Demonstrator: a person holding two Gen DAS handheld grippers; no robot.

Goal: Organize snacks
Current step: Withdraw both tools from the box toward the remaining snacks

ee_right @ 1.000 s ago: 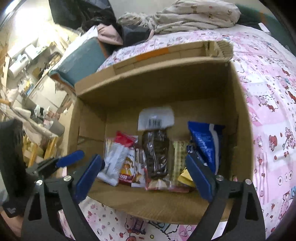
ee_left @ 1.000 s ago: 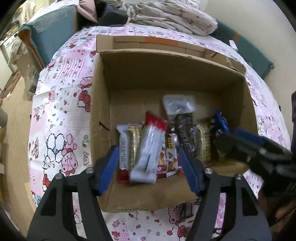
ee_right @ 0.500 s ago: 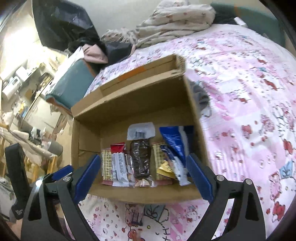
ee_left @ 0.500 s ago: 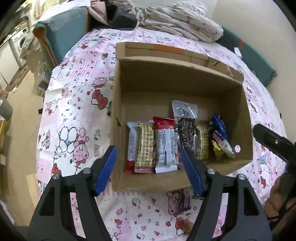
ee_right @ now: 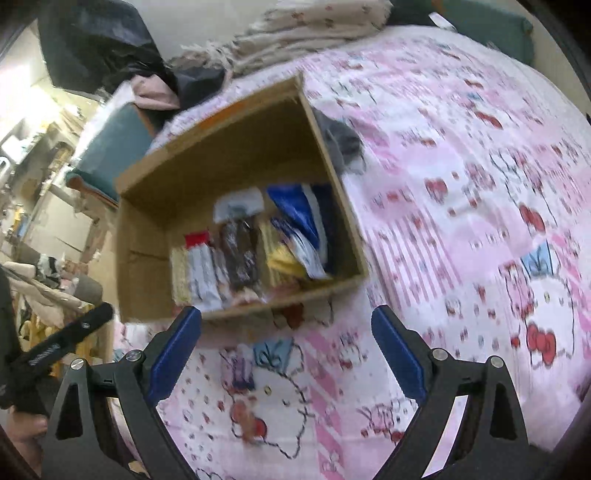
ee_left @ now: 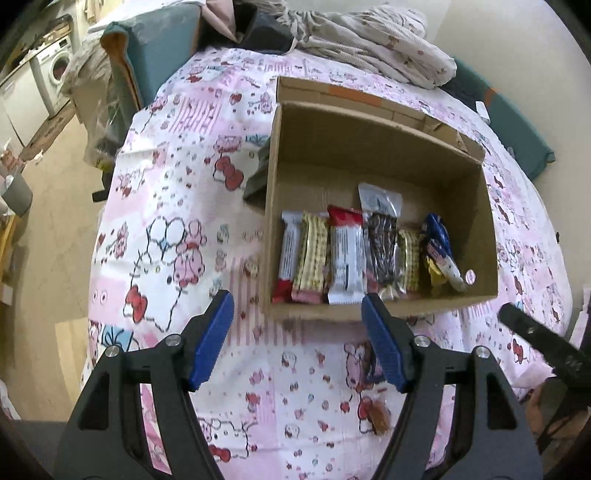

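An open cardboard box (ee_left: 369,155) sits on a pink cartoon-print bedsheet (ee_left: 177,221). Several snack packets lie side by side along its near wall, among them a red-and-white bar (ee_left: 345,258), a dark chocolate packet (ee_left: 382,243) and a blue packet (ee_left: 439,240). My left gripper (ee_left: 297,339) is open and empty, held above the sheet just in front of the box. My right gripper (ee_right: 288,354) is open and empty, also in front of the box (ee_right: 229,155), where the same snacks (ee_right: 236,254) show, blurred.
A bundle of pale bedding (ee_left: 369,40) and dark clothes (ee_left: 258,29) lie behind the box. A teal cushion (ee_left: 159,48) sits at the bed's back left, another (ee_left: 517,122) at the right. Floor and a washing machine (ee_left: 55,70) lie left.
The red-and-white bar went from tilted above the row to lying flat in it. Both open grippers pulled back from over the box to above the sheet in front.
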